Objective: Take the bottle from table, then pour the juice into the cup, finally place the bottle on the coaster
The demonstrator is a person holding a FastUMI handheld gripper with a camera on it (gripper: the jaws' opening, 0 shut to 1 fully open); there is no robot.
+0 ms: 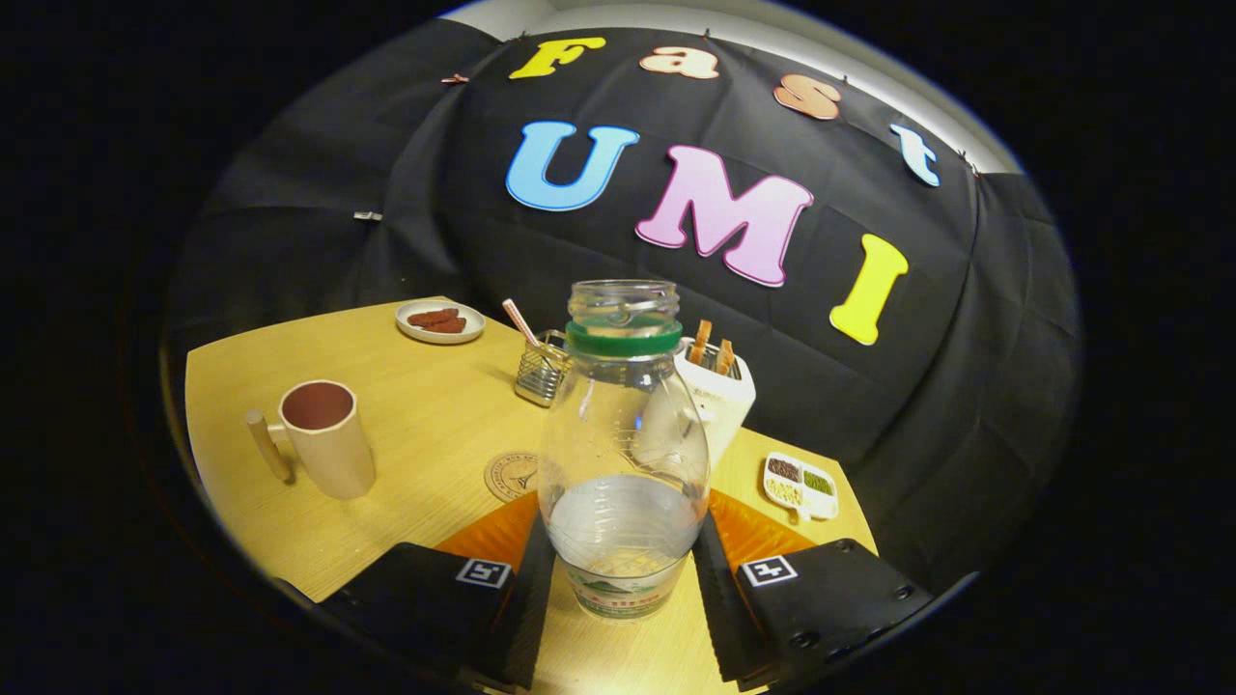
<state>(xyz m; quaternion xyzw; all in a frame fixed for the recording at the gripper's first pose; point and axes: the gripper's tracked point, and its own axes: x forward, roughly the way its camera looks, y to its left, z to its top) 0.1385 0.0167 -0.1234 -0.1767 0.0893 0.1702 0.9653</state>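
Bottle [623,454] stands upright between the claw [623,579] fingers, seemingly gripped.

The bottle [623,454] hides part of the coaster [512,475].

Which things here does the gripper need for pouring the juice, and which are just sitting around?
Needed: gripper, shut on the clear plastic bottle; beige handled cup; round cork coaster.

Just lying about: white plate of brown snacks; wire-mesh straw holder; white toaster; white divided tray.
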